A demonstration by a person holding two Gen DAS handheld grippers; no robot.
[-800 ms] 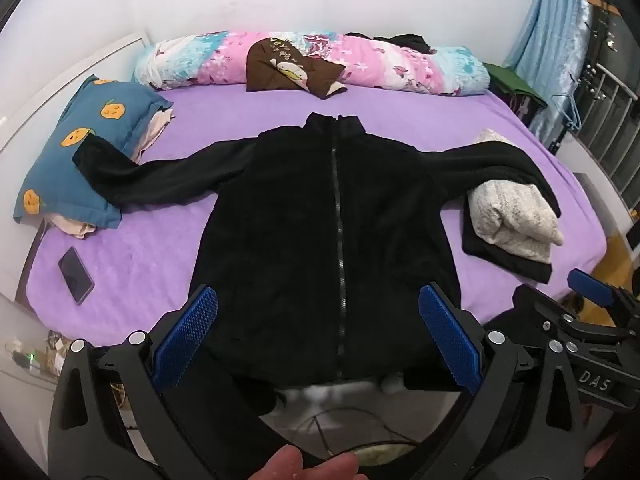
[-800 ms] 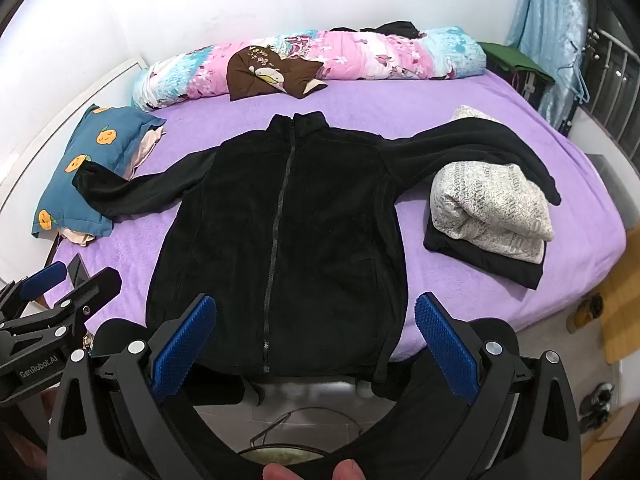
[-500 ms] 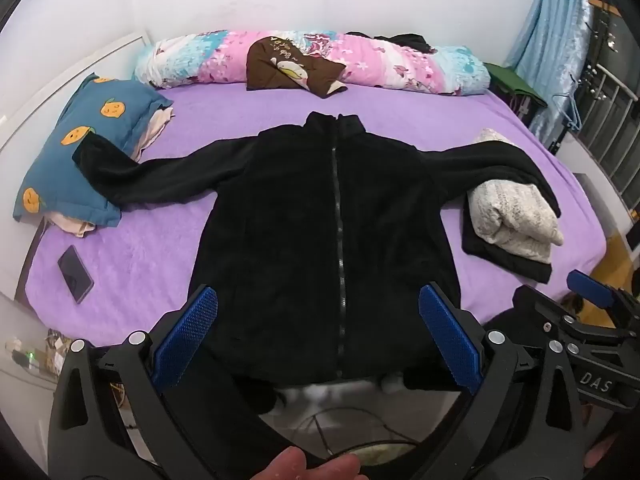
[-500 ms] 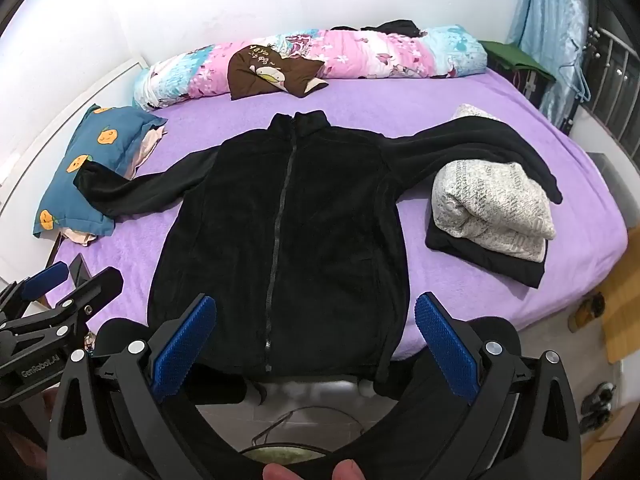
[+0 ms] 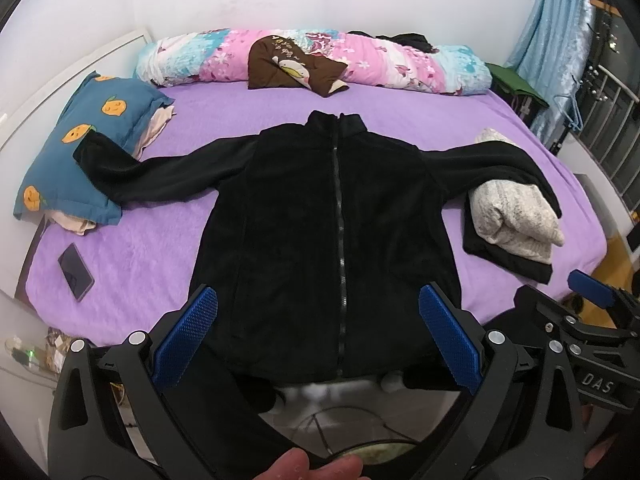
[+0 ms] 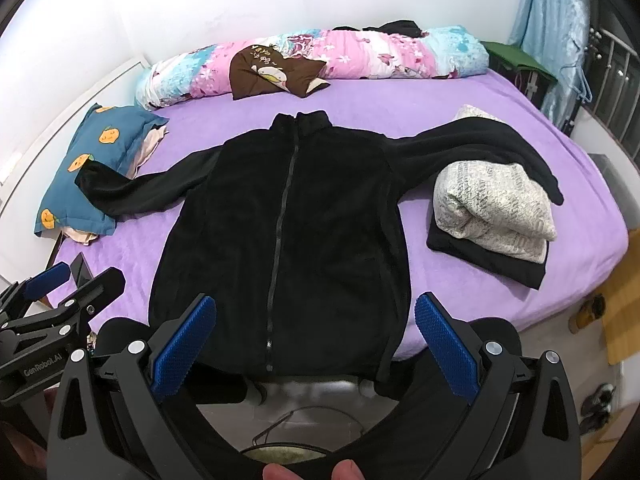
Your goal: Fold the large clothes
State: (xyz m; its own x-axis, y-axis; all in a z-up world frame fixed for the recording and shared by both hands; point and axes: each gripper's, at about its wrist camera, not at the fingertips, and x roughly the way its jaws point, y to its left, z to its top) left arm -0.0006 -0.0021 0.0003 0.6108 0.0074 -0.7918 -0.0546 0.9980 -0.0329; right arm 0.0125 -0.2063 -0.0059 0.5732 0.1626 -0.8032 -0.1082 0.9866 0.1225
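A black zip-up fleece jacket (image 5: 280, 220) (image 6: 332, 220) lies face up on the purple bed (image 5: 140, 260) (image 6: 480, 304), zipper closed and both sleeves spread out. Its hem hangs over the near edge of the bed. The left sleeve end rests on a blue pillow (image 5: 80, 148); the right sleeve drapes over a folded cream knit (image 5: 512, 216) (image 6: 492, 208). My left gripper (image 5: 318, 300) and right gripper (image 6: 315, 304) hover side by side above the hem, both open with nothing between their blue pads. Neither touches the jacket.
The cream knit sits on a folded black garment (image 6: 488, 260). A phone (image 5: 76, 272) lies at the bed's near left. A rolled floral quilt (image 5: 400, 64) and a brown cushion (image 5: 292, 66) line the far edge. A blue curtain (image 5: 560, 40) and railing stand at right.
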